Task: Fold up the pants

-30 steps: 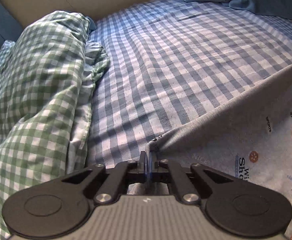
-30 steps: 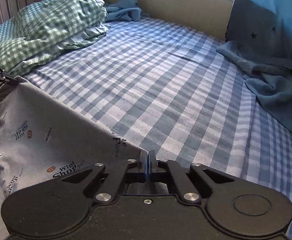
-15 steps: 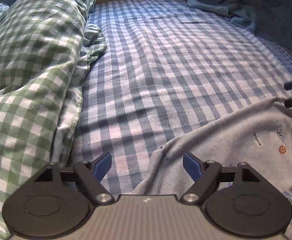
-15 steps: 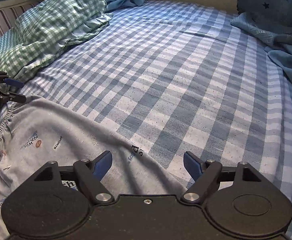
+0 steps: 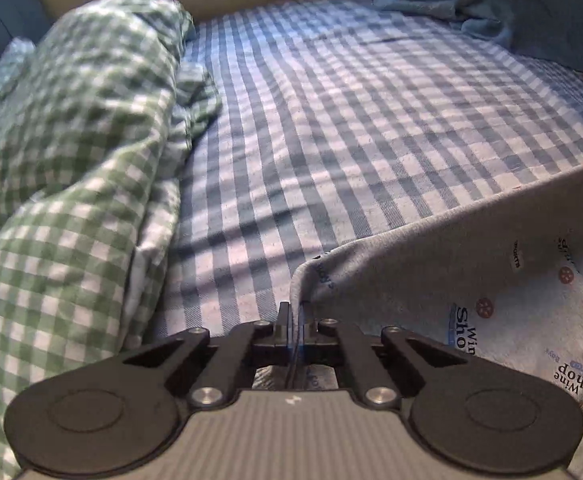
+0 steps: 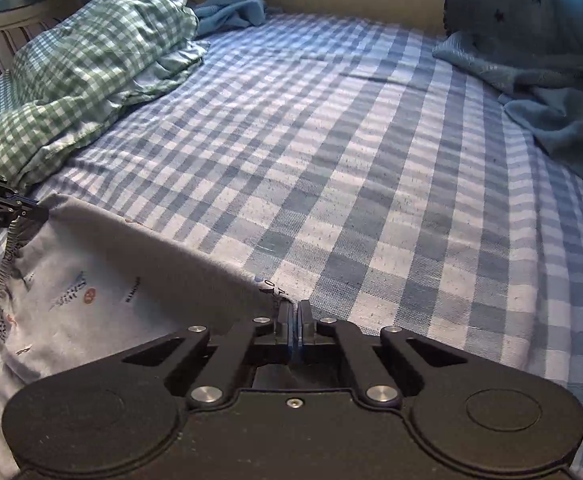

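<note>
The printed grey pants (image 5: 471, 264) are held taut above the blue checked bedsheet (image 5: 371, 128); the left gripper (image 5: 296, 316) is clamped on one corner, the right gripper (image 6: 294, 316) on the other, both jaws just closed; no fold is visible yet; folding remains.

pants (image 5: 471, 248) on bed (image 5: 351, 120), quilt (image 5: 71, 140) left

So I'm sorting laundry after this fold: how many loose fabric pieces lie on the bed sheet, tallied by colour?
Grey printed: 1, the pants, pinched at two corners by the left hand-held gripper and the right hand-held gripper.
Green checked: 1, the bedding.
Blue: 2, a cloth by the headboard and a blanket.
Total: 4.
</note>
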